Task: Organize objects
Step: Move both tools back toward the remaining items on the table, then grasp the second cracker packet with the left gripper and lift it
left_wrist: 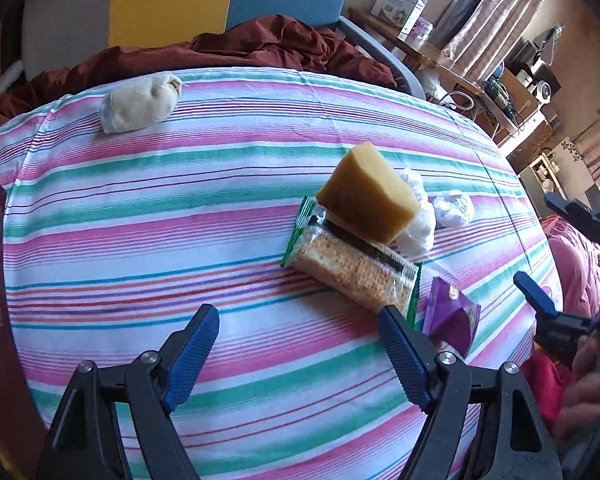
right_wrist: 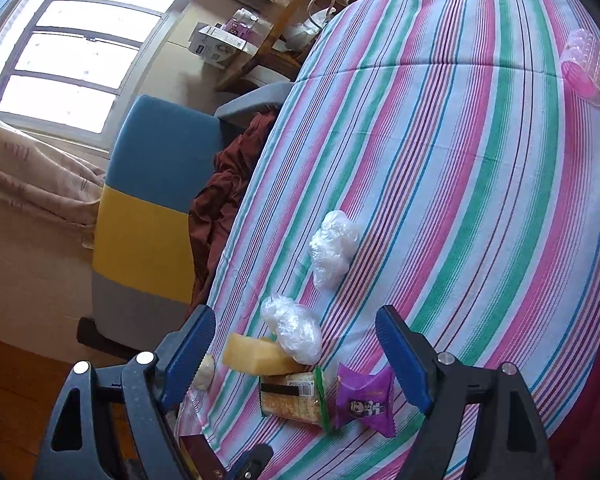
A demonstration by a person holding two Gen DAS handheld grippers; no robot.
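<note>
- Left gripper [left_wrist: 299, 350]: jaws apart, nothing between them, hovering over the striped surface [left_wrist: 148, 216] just short of the cracker pack [left_wrist: 354, 270].
- Right gripper [right_wrist: 296, 354]: jaws apart and empty, poised over the same cluster.
- Cluster: yellow sponge [left_wrist: 370, 194] leans on the cracker pack; purple snack packet [left_wrist: 452, 314] just beside; two plastic-wrapped bundles [right_wrist: 334, 248] behind.
- Judgement: lift the sponge first, gripping its flat sides; pulling the pack from under would topple it.
- Cloth pouch [left_wrist: 140, 102] lies well apart, at the far edge.
- Risk: wrappers look slippery; close squarely.
</note>
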